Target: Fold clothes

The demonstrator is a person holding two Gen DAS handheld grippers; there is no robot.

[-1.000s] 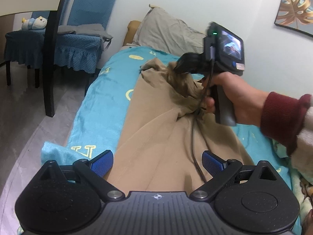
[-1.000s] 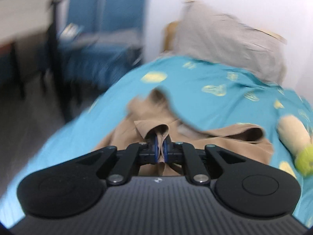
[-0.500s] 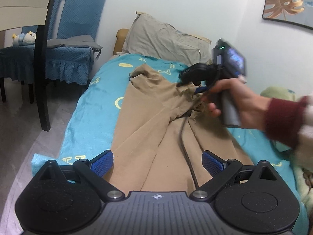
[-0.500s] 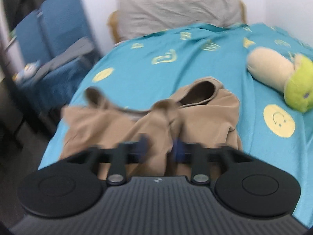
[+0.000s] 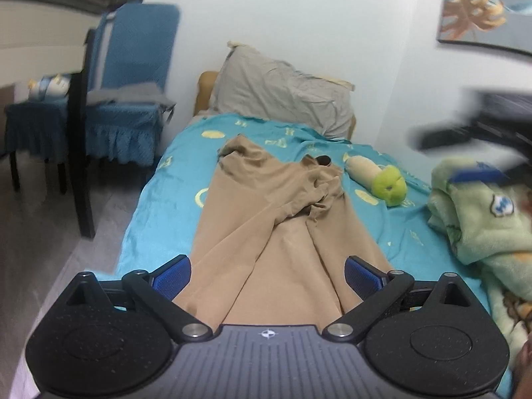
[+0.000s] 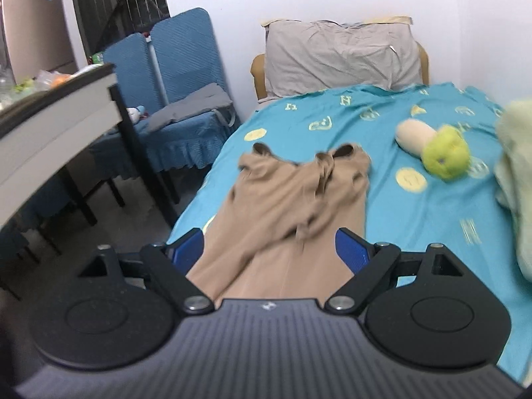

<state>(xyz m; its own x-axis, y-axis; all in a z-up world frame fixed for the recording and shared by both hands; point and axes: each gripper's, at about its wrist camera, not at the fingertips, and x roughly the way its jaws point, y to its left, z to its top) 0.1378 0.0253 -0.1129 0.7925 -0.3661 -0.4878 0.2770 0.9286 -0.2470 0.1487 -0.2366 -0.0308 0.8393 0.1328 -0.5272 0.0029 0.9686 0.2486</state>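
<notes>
A tan garment (image 5: 282,232) lies lengthwise on the teal bed sheet (image 5: 159,206), its bunched upper end pointing toward the pillow. My left gripper (image 5: 267,276) hovers open over the near end of the cloth, its blue pads wide apart and touching nothing. In the right wrist view the same garment (image 6: 292,206) lies flat ahead. My right gripper (image 6: 269,249) hangs above it with its jaws opening. Cloth shows below the gap, but the pads do not press on it.
A grey pillow (image 5: 282,96) leans at the head of the bed. A plush toy with a green head (image 6: 435,146) lies right of the garment, and a pale green blanket (image 5: 482,216) is heaped further right. Blue chairs (image 6: 186,66) and a table (image 6: 50,126) stand on the left.
My right gripper let go of the garment's bunched upper end, opened wide and drew back to the right. The cloth dropped flat onto the bed. My left gripper lifted a little.
</notes>
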